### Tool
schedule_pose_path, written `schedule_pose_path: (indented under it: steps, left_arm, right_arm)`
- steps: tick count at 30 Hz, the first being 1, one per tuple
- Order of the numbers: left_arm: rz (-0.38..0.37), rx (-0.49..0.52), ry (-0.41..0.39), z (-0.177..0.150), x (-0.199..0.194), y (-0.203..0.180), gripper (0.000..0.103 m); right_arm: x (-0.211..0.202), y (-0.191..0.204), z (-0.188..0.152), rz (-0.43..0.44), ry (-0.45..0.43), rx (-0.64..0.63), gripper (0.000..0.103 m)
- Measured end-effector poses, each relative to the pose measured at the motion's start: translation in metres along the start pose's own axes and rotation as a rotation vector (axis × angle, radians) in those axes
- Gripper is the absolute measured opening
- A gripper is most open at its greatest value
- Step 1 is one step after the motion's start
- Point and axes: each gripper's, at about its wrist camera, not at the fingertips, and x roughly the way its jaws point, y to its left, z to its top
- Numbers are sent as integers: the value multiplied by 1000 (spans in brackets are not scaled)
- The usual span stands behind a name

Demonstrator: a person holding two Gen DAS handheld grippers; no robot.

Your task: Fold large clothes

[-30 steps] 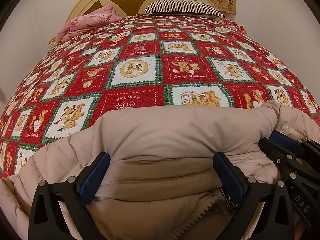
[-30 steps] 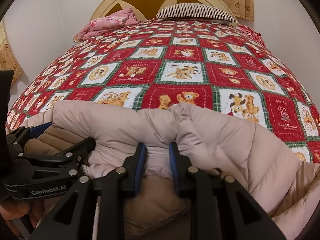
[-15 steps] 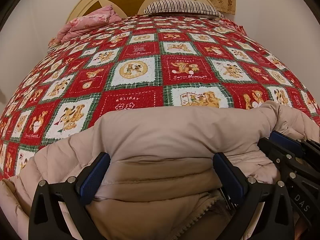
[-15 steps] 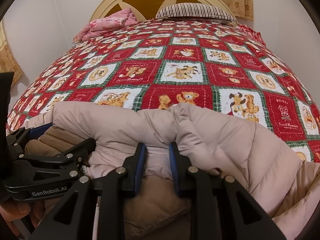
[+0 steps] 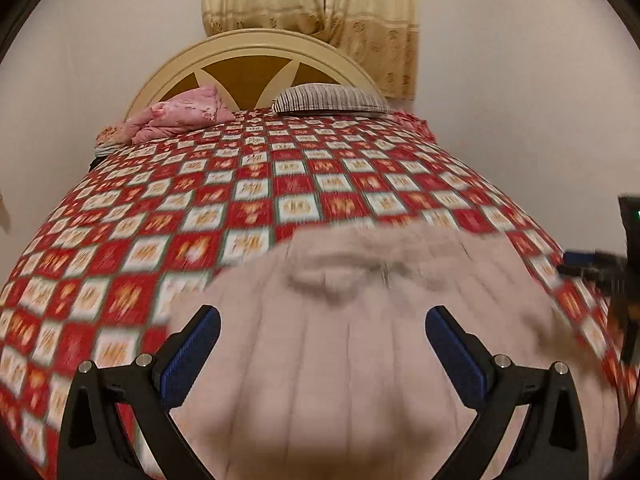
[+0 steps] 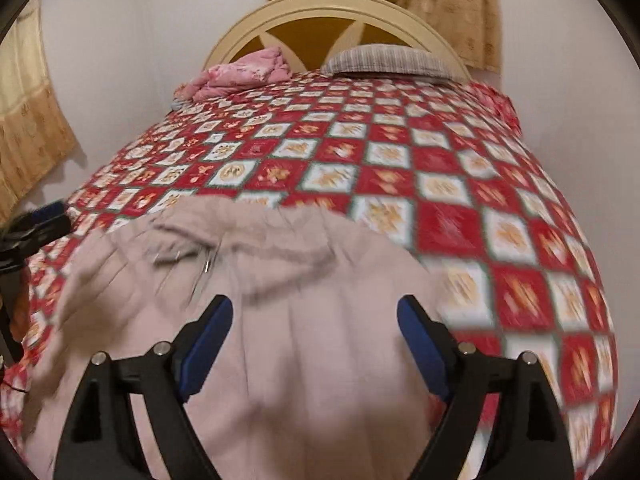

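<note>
A beige padded jacket [image 5: 360, 320] lies on the red patchwork quilt at the near end of the bed; it also shows in the right wrist view [image 6: 280, 312]. Both views are motion-blurred. My left gripper [image 5: 322, 338] is open and empty, raised above the jacket. My right gripper [image 6: 314, 326] is open and empty, also above the jacket. The right gripper shows at the right edge of the left wrist view [image 5: 600, 270]. The left gripper shows at the left edge of the right wrist view [image 6: 36, 226].
The red patchwork quilt [image 5: 280, 184] covers the bed. A pink folded blanket [image 5: 180, 118] and a striped pillow [image 5: 328, 100] lie by the headboard [image 5: 248, 60]. Curtains [image 5: 312, 8] hang behind. White walls stand on both sides.
My right gripper has let go of the jacket fold and opened. Both grippers have pulled up and back from the jacket, which now lies spread flatter on the quilt.
</note>
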Motion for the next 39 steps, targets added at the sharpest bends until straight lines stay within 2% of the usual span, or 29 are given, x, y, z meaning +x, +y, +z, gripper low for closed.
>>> schedule_pose_path:
  steps: [5,8,10,15,19,21,23,25,26,27,28,30,33,39]
  left_arm:
    - [0,-5,51,-100,-67,13,102]
    - [32,-34,103,-157,-83,20,102]
    - [20,-74,135,-184,-87,25,102]
    - [-37,-187,142,-221,-95,30,102]
    - [-74,-214,134,-228,-96,18,102]
    - [-95,-213,133,-231,-96,13,101]
    - [-91,-201,133,-233,-96,8,91]
    - [-82,-190,134,-236,-98,4,52]
    - [-60,-172,123,-237,-102,3,42]
    - [-55,-143,113,-237,-107,1,21]
    - [-65,-138,109,-237,-111,1,16]
    - [-64,-134,99,-236,-123,2,13]
    - [-100,-102,40,-233,-156,-3,11]
    - [-336,-178,-106,-210,-244,-2,10]
  right_arm:
    - [-75,-19,-79,4,34,130,88]
    - [-105,-22,-129,9,59,211,88]
    - [-117,-19,-152,4,67,242,88]
    - [-129,4,-206,-7,106,251,88]
    - [-127,1,-242,-7,147,311,87]
    - [-125,0,-257,2,159,351,83]
    - [-131,5,-262,-10,124,329,76]
    - [-130,8,-264,44,129,355,43]
    - [-130,9,-265,67,129,365,36]
    - [-129,11,-266,89,132,361,24]
    - [-129,11,-266,101,125,367,18]
    - [-134,8,-268,136,112,398,14]
    - [-155,6,-269,177,75,411,12]
    - [-226,7,-263,285,-14,421,12]
